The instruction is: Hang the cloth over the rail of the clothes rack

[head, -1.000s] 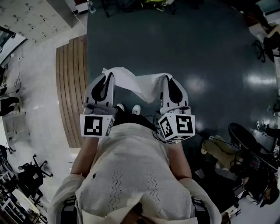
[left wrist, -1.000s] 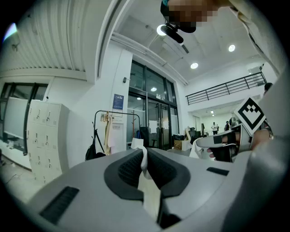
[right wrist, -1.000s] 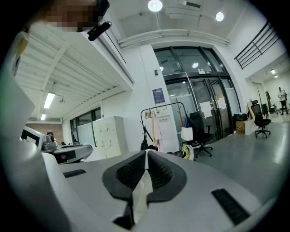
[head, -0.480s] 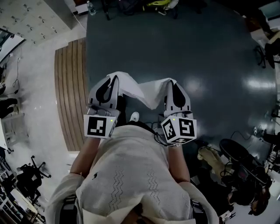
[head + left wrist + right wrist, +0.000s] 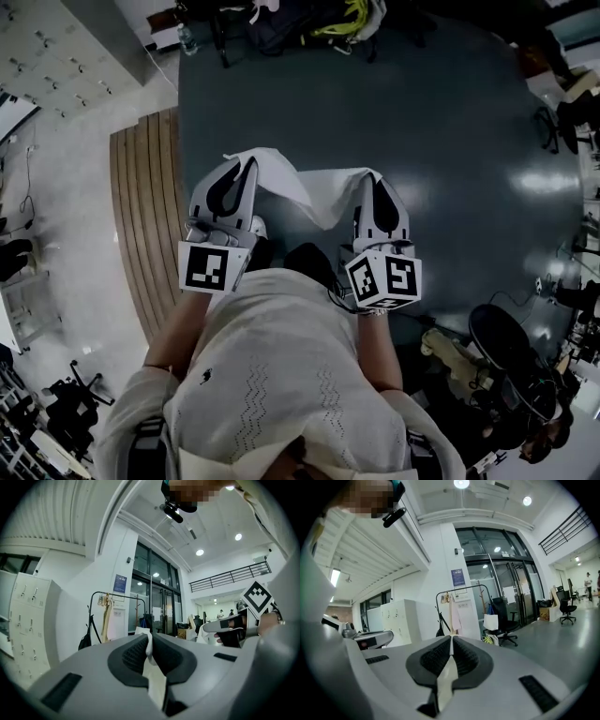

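Observation:
A white cloth (image 5: 305, 187) hangs stretched between my two grippers and sags in the middle, above the dark floor. My left gripper (image 5: 246, 167) is shut on one top corner, and the cloth (image 5: 151, 665) shows pinched between its pads. My right gripper (image 5: 367, 178) is shut on the other corner, with a strip of cloth (image 5: 447, 672) clamped in its jaws. The clothes rack (image 5: 461, 609) stands far ahead by the glass doors, a black frame with a few items hanging on it. In the left gripper view the rack (image 5: 111, 613) stands left of centre, equally distant.
A wooden slatted platform (image 5: 141, 216) lies to the left on the floor. Bags and chair legs (image 5: 309, 23) sit ahead. An office chair (image 5: 506, 620) with a white bag stands beside the rack. Cables and a chair base (image 5: 506, 356) clutter the right.
The person has walked forward: the floor and wooden platform slid back in view, and bags ahead came into sight. Both grippers keep their hold on the cloth, unchanged.

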Available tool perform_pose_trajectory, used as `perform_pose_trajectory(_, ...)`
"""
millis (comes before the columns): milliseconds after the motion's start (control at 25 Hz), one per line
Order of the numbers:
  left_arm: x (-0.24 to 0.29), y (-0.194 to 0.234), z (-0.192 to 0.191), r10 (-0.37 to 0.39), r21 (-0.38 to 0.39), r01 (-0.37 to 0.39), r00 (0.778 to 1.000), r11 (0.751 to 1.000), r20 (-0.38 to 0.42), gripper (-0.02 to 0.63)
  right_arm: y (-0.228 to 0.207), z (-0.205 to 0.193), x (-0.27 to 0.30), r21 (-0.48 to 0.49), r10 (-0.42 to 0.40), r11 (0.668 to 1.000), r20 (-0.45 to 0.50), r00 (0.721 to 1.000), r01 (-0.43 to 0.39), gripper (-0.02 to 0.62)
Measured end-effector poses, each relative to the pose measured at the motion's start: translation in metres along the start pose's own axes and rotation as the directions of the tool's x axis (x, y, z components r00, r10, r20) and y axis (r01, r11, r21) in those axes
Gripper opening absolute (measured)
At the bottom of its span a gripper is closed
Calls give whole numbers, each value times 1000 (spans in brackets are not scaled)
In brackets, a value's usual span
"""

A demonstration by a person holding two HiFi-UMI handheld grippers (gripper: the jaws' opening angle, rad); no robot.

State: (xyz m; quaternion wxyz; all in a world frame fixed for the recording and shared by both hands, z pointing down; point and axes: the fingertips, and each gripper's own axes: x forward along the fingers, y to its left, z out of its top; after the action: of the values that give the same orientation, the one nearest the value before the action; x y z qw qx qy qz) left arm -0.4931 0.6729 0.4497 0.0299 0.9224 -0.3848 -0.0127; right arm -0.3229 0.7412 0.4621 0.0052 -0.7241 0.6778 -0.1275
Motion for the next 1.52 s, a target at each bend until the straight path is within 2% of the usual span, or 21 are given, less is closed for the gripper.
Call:
perform_pose_trajectory(120, 19, 25, -8, -3, 23, 4, 999, 1000, -42, 28, 10, -3, 27, -3, 15, 1000, -18, 1000, -15, 25)
perform_pose_trajectory(200, 31, 35, -9, -3, 17, 4, 999, 1000, -35, 28, 5, -4, 42, 2, 4, 1000, -29, 1000, -4, 25)
perform_pose_trajectory(440, 97, 52, -20, -12, 17, 13, 998, 1000, -66, 28, -39, 3, 92, 26, -48, 998, -34, 998, 49, 25)
perform_pose_trajectory(600, 153, 53, -26, -13, 32, 16, 997, 999, -78, 28, -76, 12, 139, 41, -50, 998, -34, 998, 51, 25)
perform_pose_trajectory(760, 225, 54, -26, 16, 49, -12, 997, 999, -81, 28, -119, 30, 199, 27, -14, 1000, -36, 999, 15, 25)
perform_pose_trajectory(1000, 333, 50, 1, 76, 83, -73, 996, 994, -40, 28, -183, 86, 283, -9, 77, 997, -8, 997, -77, 25)
perform_pose_trajectory(1200, 385, 51, -4, 145, 31, -144, 989, 989, -40, 28, -216, 98, 336, -41, 135, 990, -41, 990, -137, 25)
perform_pose_trajectory(1520, 463, 82, -11, 162, 30, -161, 986, 986, -39, 28, -246, 110, 412, -58, 151, 986, -67, 986, -155, 25)
